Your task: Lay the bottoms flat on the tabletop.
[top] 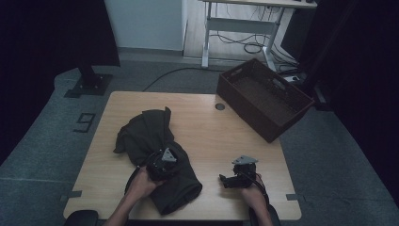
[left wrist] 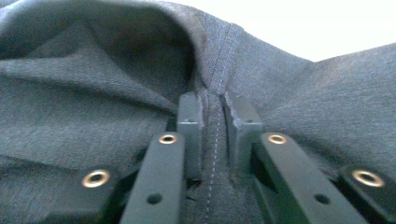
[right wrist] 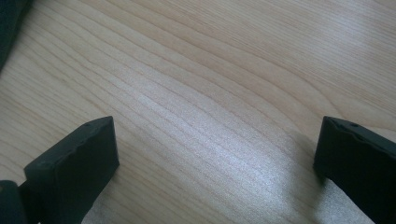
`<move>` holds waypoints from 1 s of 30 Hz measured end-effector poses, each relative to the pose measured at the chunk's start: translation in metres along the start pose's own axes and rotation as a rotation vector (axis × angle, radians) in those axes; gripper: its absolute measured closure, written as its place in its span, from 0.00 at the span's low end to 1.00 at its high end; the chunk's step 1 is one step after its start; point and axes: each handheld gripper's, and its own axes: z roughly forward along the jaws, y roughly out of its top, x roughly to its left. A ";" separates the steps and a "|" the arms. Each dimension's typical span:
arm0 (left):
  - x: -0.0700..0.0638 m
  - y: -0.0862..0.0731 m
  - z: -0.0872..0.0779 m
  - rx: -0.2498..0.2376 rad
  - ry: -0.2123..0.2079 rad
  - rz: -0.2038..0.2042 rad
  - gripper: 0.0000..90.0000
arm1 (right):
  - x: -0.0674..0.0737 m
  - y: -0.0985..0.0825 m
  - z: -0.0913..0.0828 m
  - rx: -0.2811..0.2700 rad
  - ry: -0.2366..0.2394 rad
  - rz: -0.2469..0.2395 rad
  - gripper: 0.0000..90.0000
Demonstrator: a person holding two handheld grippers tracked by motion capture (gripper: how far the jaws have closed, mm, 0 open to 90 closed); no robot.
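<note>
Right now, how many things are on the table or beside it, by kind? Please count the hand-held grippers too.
Dark garment, crumpled on the table: 1
Brown crate, at the table's far right corner: 1
Hand-held grippers: 2, the left hand-held gripper shut on a seam of the garment, the right hand-held gripper open over bare wood
Total: 4

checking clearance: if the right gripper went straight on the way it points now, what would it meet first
Most likely the bare wooden table: the right gripper, jaws wide open, looks down onto the wood grain with nothing between. Depth is hard to judge.
</note>
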 end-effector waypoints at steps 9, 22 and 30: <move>0.009 0.009 -0.049 -0.142 -0.016 -0.008 0.92 | 0.000 0.002 -0.001 0.018 0.002 0.001 0.01; 0.024 -0.020 -0.061 -0.182 -0.055 -0.124 0.92 | 0.017 0.015 -0.007 0.011 0.128 -0.009 0.16; 0.020 -0.026 -0.046 -0.140 -0.033 -0.098 0.92 | 0.054 0.024 -0.009 -0.020 0.288 -0.060 0.17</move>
